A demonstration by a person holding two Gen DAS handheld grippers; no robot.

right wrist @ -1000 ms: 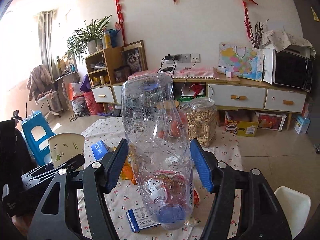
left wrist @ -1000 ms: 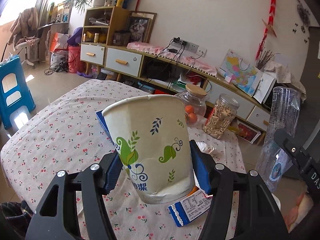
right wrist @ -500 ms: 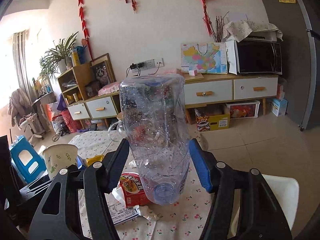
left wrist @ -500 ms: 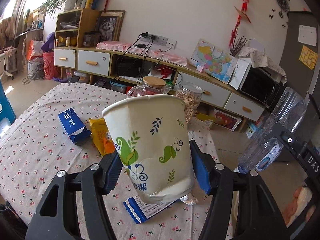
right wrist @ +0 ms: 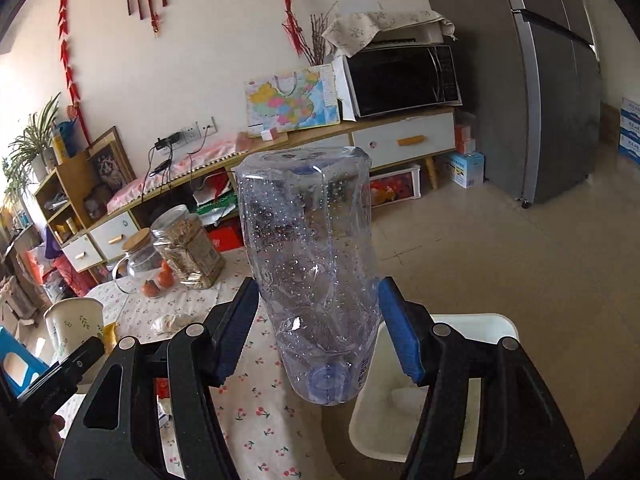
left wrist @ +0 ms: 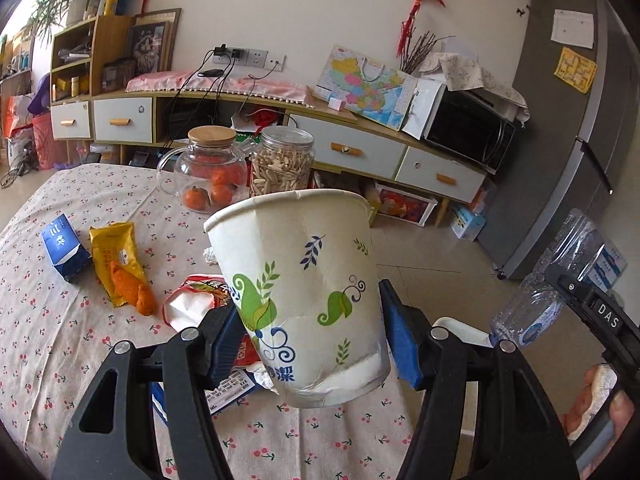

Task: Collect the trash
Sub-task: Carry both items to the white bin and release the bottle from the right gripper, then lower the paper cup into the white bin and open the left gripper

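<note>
Your left gripper clamps the cup, your right the bottle — both apparently bound for the bin; wrappers remain on the table.

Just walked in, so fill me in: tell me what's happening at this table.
A person is clearing trash with two handheld grippers. The left gripper clamps a paper cup; the right gripper clamps an empty plastic bottle, cap down, near a white bin. Snack wrappers still lie on the table.
</note>
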